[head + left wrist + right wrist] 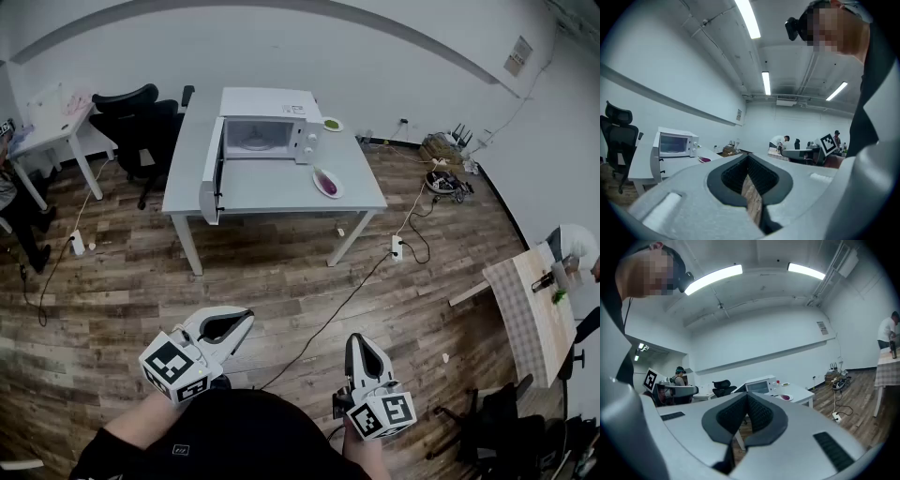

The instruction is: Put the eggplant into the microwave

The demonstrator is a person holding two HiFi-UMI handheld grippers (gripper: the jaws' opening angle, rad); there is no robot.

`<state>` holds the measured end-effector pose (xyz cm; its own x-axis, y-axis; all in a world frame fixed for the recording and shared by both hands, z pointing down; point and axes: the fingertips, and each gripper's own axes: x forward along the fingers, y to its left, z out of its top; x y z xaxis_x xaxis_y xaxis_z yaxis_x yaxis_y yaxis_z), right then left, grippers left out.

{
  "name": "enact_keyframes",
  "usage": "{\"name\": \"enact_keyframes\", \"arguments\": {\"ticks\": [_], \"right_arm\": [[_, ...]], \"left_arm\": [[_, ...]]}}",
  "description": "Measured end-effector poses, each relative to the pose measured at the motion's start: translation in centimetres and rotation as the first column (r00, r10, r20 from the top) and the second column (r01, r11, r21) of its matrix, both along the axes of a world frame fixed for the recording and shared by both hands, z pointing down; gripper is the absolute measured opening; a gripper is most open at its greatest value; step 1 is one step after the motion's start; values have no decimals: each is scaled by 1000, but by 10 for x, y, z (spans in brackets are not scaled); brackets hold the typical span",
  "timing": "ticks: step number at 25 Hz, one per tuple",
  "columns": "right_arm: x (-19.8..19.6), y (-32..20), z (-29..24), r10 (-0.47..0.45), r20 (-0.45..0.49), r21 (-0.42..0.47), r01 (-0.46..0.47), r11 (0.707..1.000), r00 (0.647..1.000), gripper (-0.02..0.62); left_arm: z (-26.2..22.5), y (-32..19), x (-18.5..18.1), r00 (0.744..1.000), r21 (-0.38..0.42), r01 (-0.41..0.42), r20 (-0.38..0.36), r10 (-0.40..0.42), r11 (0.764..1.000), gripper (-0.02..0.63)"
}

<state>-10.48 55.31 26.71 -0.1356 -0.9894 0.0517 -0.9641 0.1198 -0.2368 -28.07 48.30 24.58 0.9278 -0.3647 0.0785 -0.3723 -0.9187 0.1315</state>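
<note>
A purple eggplant lies on a white plate on the grey table, just right of the white microwave, whose door hangs open to the left. Both grippers are held low near my body, far from the table. My left gripper is shut with nothing in it. My right gripper is also shut and empty. The left gripper view shows its closed jaws with the microwave and eggplant far off. In the right gripper view the jaws meet below the microwave and eggplant.
A small green dish sits by the microwave. A black office chair and a white desk stand at the left. Cables and a power strip lie on the wood floor. A checkered table with a person is at the right.
</note>
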Motion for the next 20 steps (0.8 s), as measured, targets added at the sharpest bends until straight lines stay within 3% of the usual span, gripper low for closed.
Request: {"name": "enact_keyframes", "arguments": {"ticks": [10,20], "right_arm": [[9,5,5,-1,39,9,0,1000,999,12],[50,37,11,-37,67,12,36,999,997,14]], "left_arm": [[1,1,9,1000,-4,7,5,-7,1000,8],[2,28,53,1000,10,18,12,-18,1000,8]]}}
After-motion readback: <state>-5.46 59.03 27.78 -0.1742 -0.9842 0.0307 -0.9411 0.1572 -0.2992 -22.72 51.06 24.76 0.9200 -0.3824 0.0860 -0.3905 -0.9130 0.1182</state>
